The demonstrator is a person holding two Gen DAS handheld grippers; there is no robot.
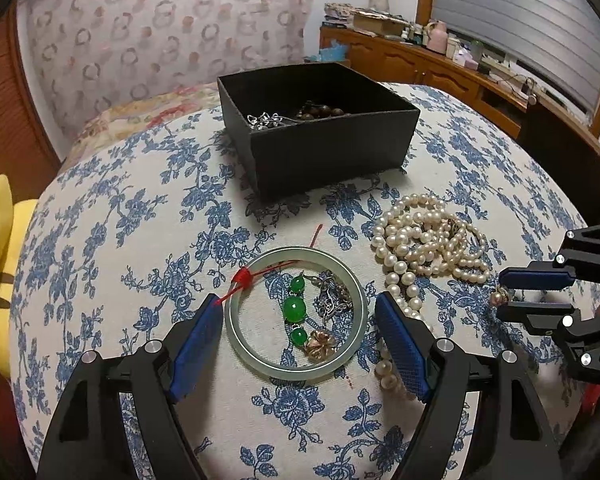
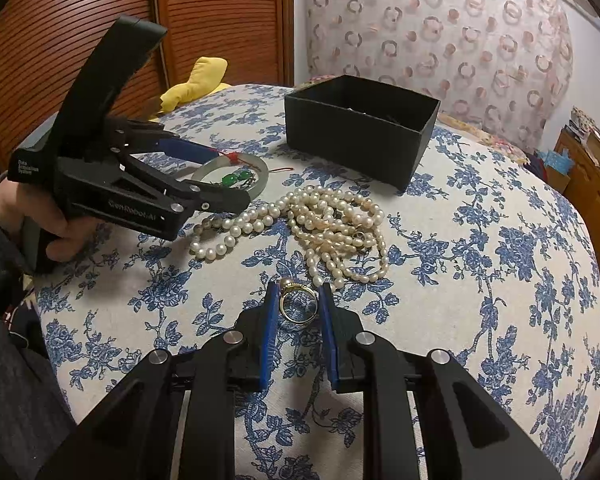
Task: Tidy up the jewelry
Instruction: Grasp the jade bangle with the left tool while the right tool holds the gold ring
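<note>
The left gripper (image 1: pixel 299 322) stands spread wide around a pale jade bangle (image 1: pixel 296 312); the right gripper (image 2: pixel 299 305) pinches a gold pearl ring (image 2: pixel 298 300) above the blue-flowered tablecloth (image 2: pixel 480 260).

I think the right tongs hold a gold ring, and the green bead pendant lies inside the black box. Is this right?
Not quite. The green bead pendant lies inside the pale jade bangle on the tablecloth, not the black box; the left wrist view shows it. The right tongs do hold the gold ring.

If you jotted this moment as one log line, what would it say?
left gripper: open around jade bangle | right gripper: shut on gold ring | pearls: on tablecloth | black box: partly filled
</note>
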